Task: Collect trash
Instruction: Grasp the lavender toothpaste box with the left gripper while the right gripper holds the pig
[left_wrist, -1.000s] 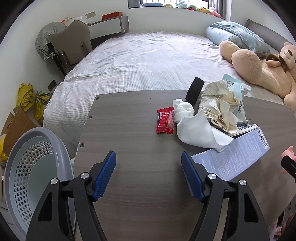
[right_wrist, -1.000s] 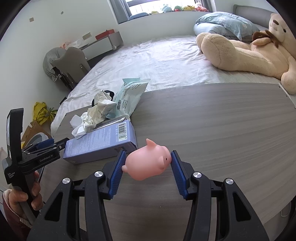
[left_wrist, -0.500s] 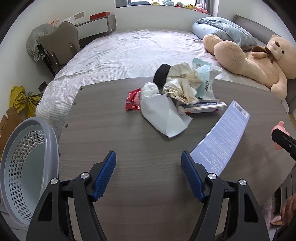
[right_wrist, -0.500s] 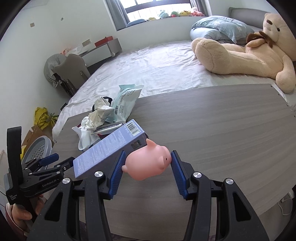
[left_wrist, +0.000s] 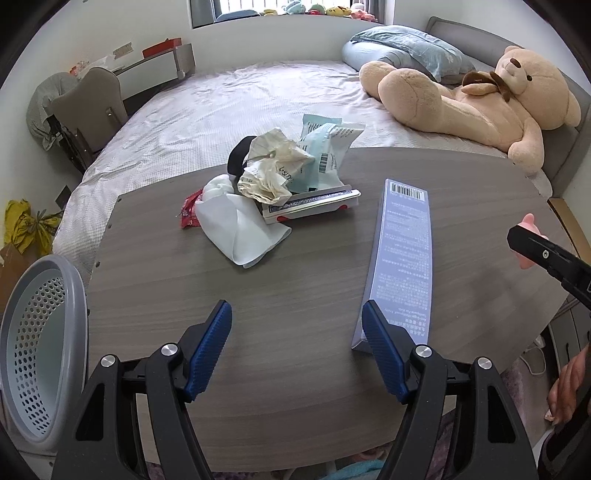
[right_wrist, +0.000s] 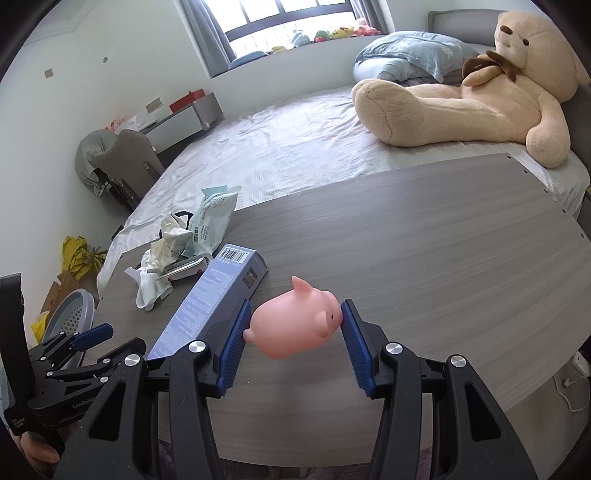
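Observation:
On the grey wooden table (left_wrist: 303, 295) lies a trash heap: crumpled paper (left_wrist: 269, 170), a pale blue packet (left_wrist: 325, 151), a white cloth (left_wrist: 236, 225), a red wrapper (left_wrist: 190, 210) and a flat white box (left_wrist: 314, 205). A long lavender carton (left_wrist: 404, 251) (right_wrist: 207, 299) lies right of the heap. My left gripper (left_wrist: 297, 347) hangs open above the table's near edge, nothing between its blue pads. My right gripper (right_wrist: 293, 332) is shut on a pink toy pig (right_wrist: 295, 325), above the table beside the carton's near end.
A grey perforated basket (left_wrist: 37, 350) (right_wrist: 72, 317) stands off the table's left edge. Behind the table is a bed (left_wrist: 240, 99) with a big teddy bear (left_wrist: 480, 96) and a pillow (left_wrist: 406, 48). A chair (left_wrist: 92, 103) and yellow bags (left_wrist: 22, 225) are at far left.
Both grippers have moved rightward along the table's near side, so the trash heap and carton sit further left in view. The carton looks turned lengthwise. The pig stays clamped; the left jaws stay wide.

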